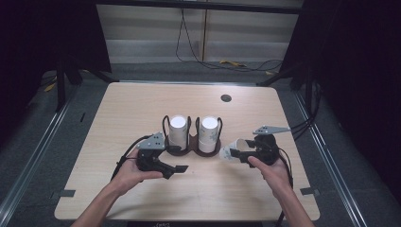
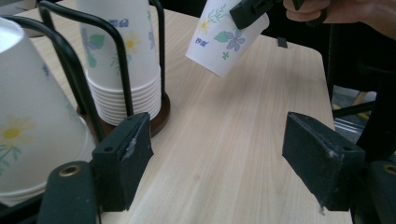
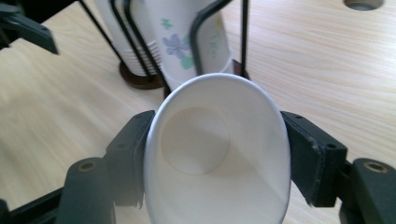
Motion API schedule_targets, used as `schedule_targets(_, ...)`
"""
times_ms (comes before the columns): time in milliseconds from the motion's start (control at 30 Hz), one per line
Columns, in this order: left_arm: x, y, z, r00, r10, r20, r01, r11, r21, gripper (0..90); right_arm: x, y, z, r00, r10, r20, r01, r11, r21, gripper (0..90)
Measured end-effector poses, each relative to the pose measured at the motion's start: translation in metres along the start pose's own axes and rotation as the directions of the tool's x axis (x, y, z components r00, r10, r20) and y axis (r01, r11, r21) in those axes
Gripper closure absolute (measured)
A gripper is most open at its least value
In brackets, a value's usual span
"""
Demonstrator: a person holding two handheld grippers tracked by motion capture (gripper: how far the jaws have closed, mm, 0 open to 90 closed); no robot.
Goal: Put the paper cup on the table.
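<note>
Right hand-held gripper [image 3: 212, 163] is clamped on a single paper cup [image 3: 217, 154]: both pads press the rim and squash the mouth into an oval. Right gripper view looks straight into the cup, plain white inside with the round bottom visible.

High view puts that cup [image 1: 235, 150] lying on its side in the right hand-held gripper [image 1: 243, 155], bottom pointing left toward the rack, just right of it and off the tabletop [image 1: 142, 109].

Left gripper view adds what the other two lack: the outside print of the held cup [image 2: 224, 39], with a purple flower, green leaves and a small blue mark, and the cup tilted with its bottom down-left, clear of the wood beneath it.

Left hand-held gripper [image 1: 171, 170] sits front-left of the rack, low over the tabletop. Its jaws stand apart with nothing between them; left gripper view shows bare wood in the gap [image 2: 217, 154].

Behind both: black wire cup rack [image 1: 191, 149] on a dark brown base, two upside-down cup stacks, left stack [image 1: 178, 130] and right stack [image 1: 208, 132]. Stacked rims and floral print are readable in the gripper views; the high view mostly gives white cup bottoms.

Farthest: a small dark round grommet [image 1: 226, 98] near the tabletop's far edge, also at the top right corner of the right gripper view.
</note>
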State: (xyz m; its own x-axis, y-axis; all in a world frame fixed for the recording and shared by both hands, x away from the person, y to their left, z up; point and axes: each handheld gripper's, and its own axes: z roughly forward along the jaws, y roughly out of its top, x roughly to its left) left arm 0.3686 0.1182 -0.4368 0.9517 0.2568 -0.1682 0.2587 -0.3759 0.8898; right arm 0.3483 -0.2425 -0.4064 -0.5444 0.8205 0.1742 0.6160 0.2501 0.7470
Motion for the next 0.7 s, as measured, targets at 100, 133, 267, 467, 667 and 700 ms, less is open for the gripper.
schedule_targets(100, 0.002, -0.002, -0.001, 0.9999, -0.003, -0.010, 0.004, 0.9999, 0.009, 23.4, -0.003, 0.006, 0.002, 0.9992, -0.002, 0.040, 0.002, 1.000, 0.020, 30.9)
schedule_targets(133, 0.004, -0.003, -0.001, 0.9998, -0.009, -0.019, 0.009, 0.9998, 0.017, 23.4, -0.005, 0.007, 0.002, 0.9991, 0.002, 0.042, -0.002, 1.000, 0.020, 30.9)
schedule_targets(267, 0.004, -0.005, -0.002, 0.9992, -0.031, -0.025, 0.032, 0.9988, 0.036, 21.7, -0.011, 0.013, 0.003, 0.9955, -0.004, 0.095, -0.001, 0.998, 0.061, 30.7)
schedule_targets(467, 0.005, -0.006, -0.009, 0.9951, -0.056, -0.082, 0.058, 0.9980, 0.026, 21.7, -0.022, 0.017, 0.008, 0.9890, -0.013, 0.147, -0.006, 0.992, 0.125, 30.7)
schedule_targets(667, 0.004, -0.012, -0.016, 0.9912, -0.079, -0.106, 0.086, 0.9945, 0.060, 22.9, -0.034, 0.021, 0.012, 0.9826, -0.028, 0.184, -0.003, 0.986, 0.167, 30.7)
schedule_targets(700, 0.004, -0.015, -0.016, 0.9910, -0.084, -0.104, 0.091, 0.9936, 0.066, 23.2, -0.036, 0.022, 0.012, 0.9818, -0.025, 0.188, -0.008, 0.985, 0.173, 30.4)
